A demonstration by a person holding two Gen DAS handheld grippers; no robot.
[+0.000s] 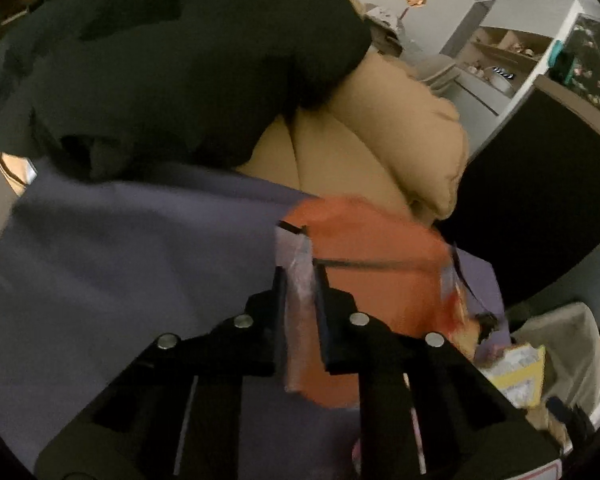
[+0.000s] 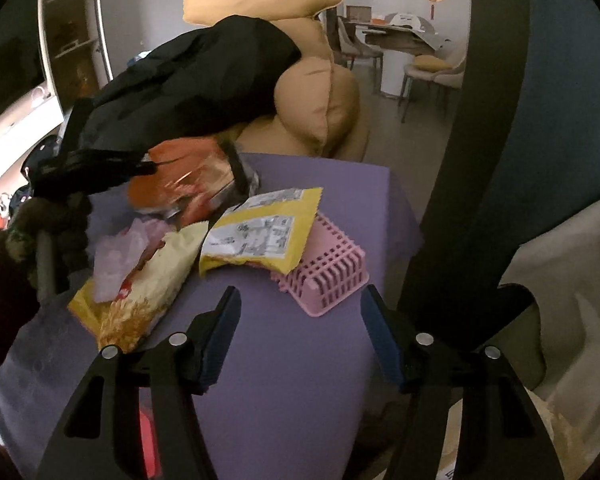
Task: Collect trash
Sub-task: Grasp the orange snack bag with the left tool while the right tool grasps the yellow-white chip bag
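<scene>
Left gripper [image 1: 302, 280] is clamped on the orange wrapper [image 1: 372, 248] above the purple surface [image 2: 292, 360]; right gripper [image 2: 300, 328] stands apart, empty.

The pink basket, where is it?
In the right wrist view, the pink basket sits mid-frame on the purple table, partly under the yellow wrapper.

— Your room looks dim, with soft daylight behind the tan sofa [image 2: 312, 92].
— You get motion smear on the orange wrapper [image 1: 372, 264] below that sofa, and bowed, black-cornered edges.
</scene>
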